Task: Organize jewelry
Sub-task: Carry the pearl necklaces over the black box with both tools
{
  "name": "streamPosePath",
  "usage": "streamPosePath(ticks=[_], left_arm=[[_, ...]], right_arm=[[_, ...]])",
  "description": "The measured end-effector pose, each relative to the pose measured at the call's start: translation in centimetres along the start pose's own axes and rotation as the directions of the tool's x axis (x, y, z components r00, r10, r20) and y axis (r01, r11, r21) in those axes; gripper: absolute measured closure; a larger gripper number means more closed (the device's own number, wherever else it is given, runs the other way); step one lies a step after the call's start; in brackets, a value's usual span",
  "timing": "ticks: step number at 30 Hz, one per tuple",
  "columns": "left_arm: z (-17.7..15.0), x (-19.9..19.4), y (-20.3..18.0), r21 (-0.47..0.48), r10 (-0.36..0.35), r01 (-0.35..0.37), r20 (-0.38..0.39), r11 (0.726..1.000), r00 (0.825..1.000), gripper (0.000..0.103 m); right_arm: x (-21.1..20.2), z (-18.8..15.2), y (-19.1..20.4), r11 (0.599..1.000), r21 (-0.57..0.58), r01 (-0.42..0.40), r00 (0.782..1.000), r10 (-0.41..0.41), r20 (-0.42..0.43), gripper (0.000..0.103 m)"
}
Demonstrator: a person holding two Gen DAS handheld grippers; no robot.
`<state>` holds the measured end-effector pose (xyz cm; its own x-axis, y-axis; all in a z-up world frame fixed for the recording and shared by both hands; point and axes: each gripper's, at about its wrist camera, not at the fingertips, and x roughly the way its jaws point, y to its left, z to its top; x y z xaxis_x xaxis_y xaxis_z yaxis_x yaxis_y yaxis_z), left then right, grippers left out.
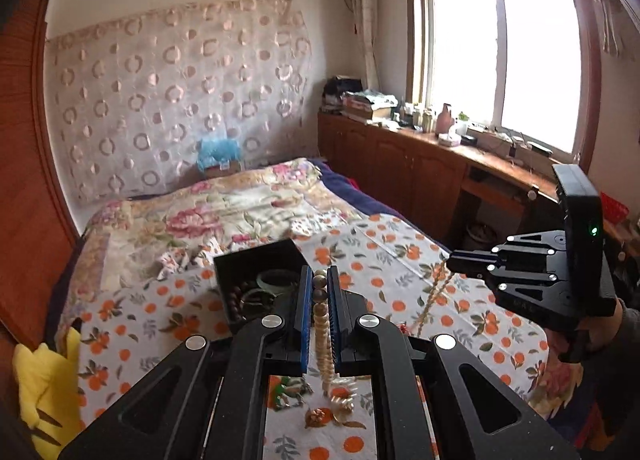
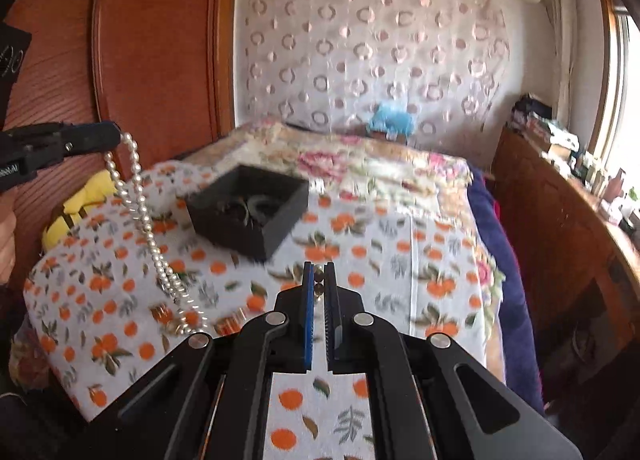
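Observation:
A black jewelry box (image 1: 256,260) sits on the bed, holding dark beads and green bangles (image 1: 276,280); it also shows in the right wrist view (image 2: 248,212). My left gripper (image 1: 320,280) is shut on a pearl necklace (image 1: 322,336), which hangs down to the bedspread; in the right wrist view the left gripper (image 2: 116,136) holds the pearl strand (image 2: 148,228) left of the box. My right gripper (image 2: 319,272) is shut on a thin bead chain (image 2: 319,284); from the left wrist view the right gripper (image 1: 452,260) dangles this chain (image 1: 436,292) above the bed.
More jewelry pieces (image 1: 320,412) lie on the orange-print bedspread (image 2: 400,260) near me. A yellow plush toy (image 1: 48,380) sits at the bed's left edge. A wooden wardrobe (image 2: 160,40) stands left; a wooden cabinet (image 1: 400,160) with clutter runs under the window on the right.

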<state>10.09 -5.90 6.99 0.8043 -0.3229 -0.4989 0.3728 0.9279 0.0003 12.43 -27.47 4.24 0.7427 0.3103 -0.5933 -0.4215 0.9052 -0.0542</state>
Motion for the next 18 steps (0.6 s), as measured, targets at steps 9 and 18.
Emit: streamPosePath(ticks=[9,18], left_arm=[[1.1,-1.3,1.5,-0.012,0.028,-0.027,0.030,1.000,0.999,0.096],[0.4,-1.3,2.3,-0.031,0.039,-0.039,0.025,0.999,0.999,0.096]], right_arm=[[-2.0,4.3,1.4,0.998,-0.038,-0.041,0.997,0.044,0.068,0.098],[-4.1,7.5,2.8,0.990,-0.042,-0.134,0.980,0.139,0.142,0.098]])
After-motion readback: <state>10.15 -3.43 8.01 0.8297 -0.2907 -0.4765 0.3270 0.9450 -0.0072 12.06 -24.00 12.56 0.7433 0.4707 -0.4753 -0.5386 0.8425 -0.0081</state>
